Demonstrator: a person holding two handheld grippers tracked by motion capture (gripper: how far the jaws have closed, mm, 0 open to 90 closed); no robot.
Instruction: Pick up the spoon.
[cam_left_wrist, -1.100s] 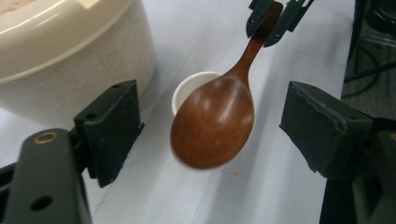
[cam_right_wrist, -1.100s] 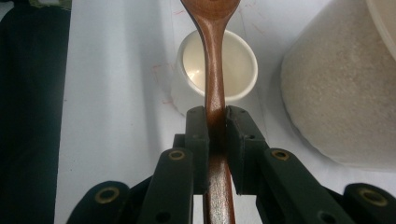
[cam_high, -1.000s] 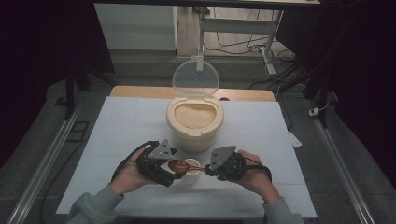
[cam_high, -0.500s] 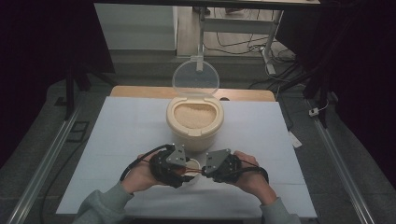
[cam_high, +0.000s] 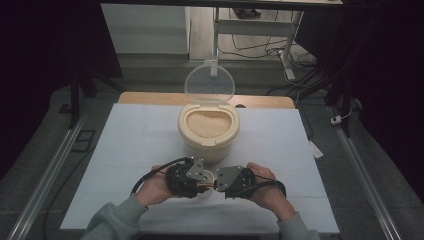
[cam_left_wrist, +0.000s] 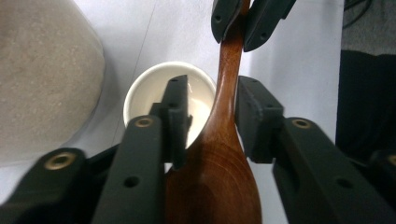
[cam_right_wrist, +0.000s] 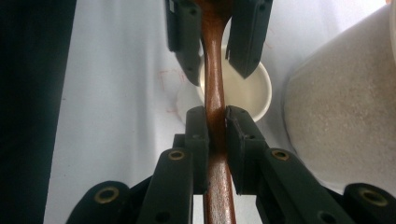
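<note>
Spoon (cam_right_wrist: 214, 84): clamped at the handle by right gripper (cam_right_wrist: 215, 122), over cup (cam_left_wrist: 198, 100) beside rice pot (cam_high: 207, 131). Left gripper (cam_left_wrist: 212, 119): jaws just narrowed around spoon's neck, gaps remaining; handover judged near.

1. A tub (cam_high: 207, 132) filled with pale grain stands mid-table, its clear lid (cam_high: 209, 84) hinged upright behind it.
2. A white sheet (cam_high: 140, 145) covers the table.
3. Cables (cam_high: 250, 47) lie on the floor beyond.
4. Metal rails (cam_high: 47, 175) flank the table.
</note>
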